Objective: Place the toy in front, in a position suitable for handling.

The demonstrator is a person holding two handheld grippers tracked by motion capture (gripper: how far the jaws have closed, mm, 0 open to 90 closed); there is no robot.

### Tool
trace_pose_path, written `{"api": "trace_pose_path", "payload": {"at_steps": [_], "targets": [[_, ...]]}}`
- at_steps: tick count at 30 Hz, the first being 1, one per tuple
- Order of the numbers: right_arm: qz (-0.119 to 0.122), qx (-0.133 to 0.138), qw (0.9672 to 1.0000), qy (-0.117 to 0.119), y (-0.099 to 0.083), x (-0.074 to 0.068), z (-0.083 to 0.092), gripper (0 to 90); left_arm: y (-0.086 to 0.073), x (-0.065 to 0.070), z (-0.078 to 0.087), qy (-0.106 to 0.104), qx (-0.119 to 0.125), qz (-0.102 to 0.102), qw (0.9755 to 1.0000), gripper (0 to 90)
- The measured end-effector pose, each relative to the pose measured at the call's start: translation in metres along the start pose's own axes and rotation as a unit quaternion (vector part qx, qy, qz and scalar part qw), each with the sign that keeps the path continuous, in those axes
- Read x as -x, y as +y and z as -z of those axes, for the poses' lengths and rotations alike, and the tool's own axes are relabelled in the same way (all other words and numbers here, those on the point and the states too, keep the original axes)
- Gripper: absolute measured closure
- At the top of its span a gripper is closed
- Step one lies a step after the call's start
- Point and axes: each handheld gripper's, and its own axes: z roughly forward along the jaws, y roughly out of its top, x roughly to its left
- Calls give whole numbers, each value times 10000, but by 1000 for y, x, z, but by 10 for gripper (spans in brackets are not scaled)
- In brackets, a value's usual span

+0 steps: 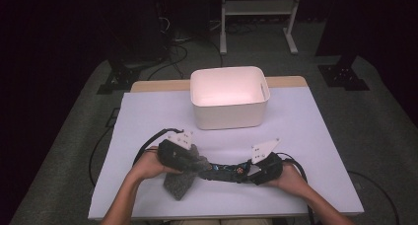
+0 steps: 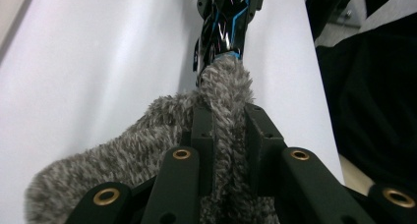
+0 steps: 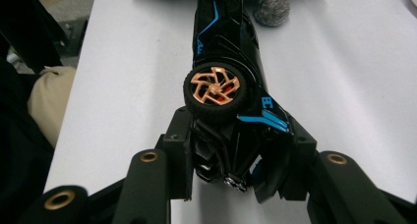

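Left gripper (image 1: 190, 161) clamped tight on a grey cloth (image 1: 181, 178), jaws pinched nearly together with a fold of the fuzzy pile squeezed up between them. In the left gripper view, cloth (image 2: 216, 116) bulging over and between the two black jaws, its rounded end touching the near end of the toy car (image 2: 223, 27) at 12 o'clock. Rest of the cloth spilling down to 7 o'clock, lying on the white table (image 2: 98, 62).

Right gripper (image 1: 251, 169) closed partway on the toy car (image 1: 224, 171), jaws pressing its two sides. In the right gripper view, car (image 3: 226, 52) held on its side, black body with blue stripes, one copper-spoked wheel (image 3: 215, 90) facing up, just above the jaw tips. Car's far end pointing to 12 o'clock, with the grey cloth (image 3: 269, 5) at 1 o'clock, touching it.

From the high view, car lying level between the two grippers, near the table's (image 1: 305, 136) front edge, at 6 o'clock from the white bin (image 1: 229, 97). Cloth at 9 o'clock from the car, draped under the left gripper, lower corner hanging toward 6 o'clock on the table. Bin well apart from both, standing upright at the table's far side. Left hand (image 1: 145, 166) and right hand (image 1: 291, 178) wrapped round the gripper bodies, grey plate atop each.
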Motion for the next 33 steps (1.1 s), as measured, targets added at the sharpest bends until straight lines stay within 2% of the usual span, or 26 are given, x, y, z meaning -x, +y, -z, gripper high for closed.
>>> {"api": "trace_pose_path", "payload": {"at_steps": [3,4,9,11,12,15,16,18,19,23,25,26,33], "targets": [[-89,25,9999,99,0,2,0,535,-1,0,-2,-41,62,14,10000,768],[-137,63,9998,141,2,2,1,479,0,0,-3,-52,60,1,10000,768],[-81,132,9998,130,11,0,1,449,4,0,-5,-57,14,-43,10000,768],[-34,-25,9998,194,16,-1,-2,448,5,0,-5,-70,11,-67,10000,768],[71,-47,9998,201,24,-1,-5,452,5,0,-6,-71,20,-52,10000,768],[86,-72,9997,217,30,-2,-8,457,8,1,-8,-109,32,-91,9999,768],[140,-204,9994,235,37,-2,-13,449,9,1,-10,-137,54,-97,9998,768],[198,-291,9992,202,43,-3,-16,447,11,1,-13,-150,68,-122,9998,768],[198,-291,9992,202,43,-3,-16,447,13,1,-14,-162,62,-143,9997,768],[221,-581,9979,165,49,-2,-22,462,17,1,-20,-231,135,-154,9995,768],[260,-710,9971,69,49,-2,-25,512,19,0,-22,-244,137,-171,9995,768],[242,-741,9970,14,49,-2,-26,545,19,0,-22,-208,137,-157,9996,768],[339,-802,9962,-55,48,-3,-23,562,12,0,-21,-224,111,-130,9996,768]]}}
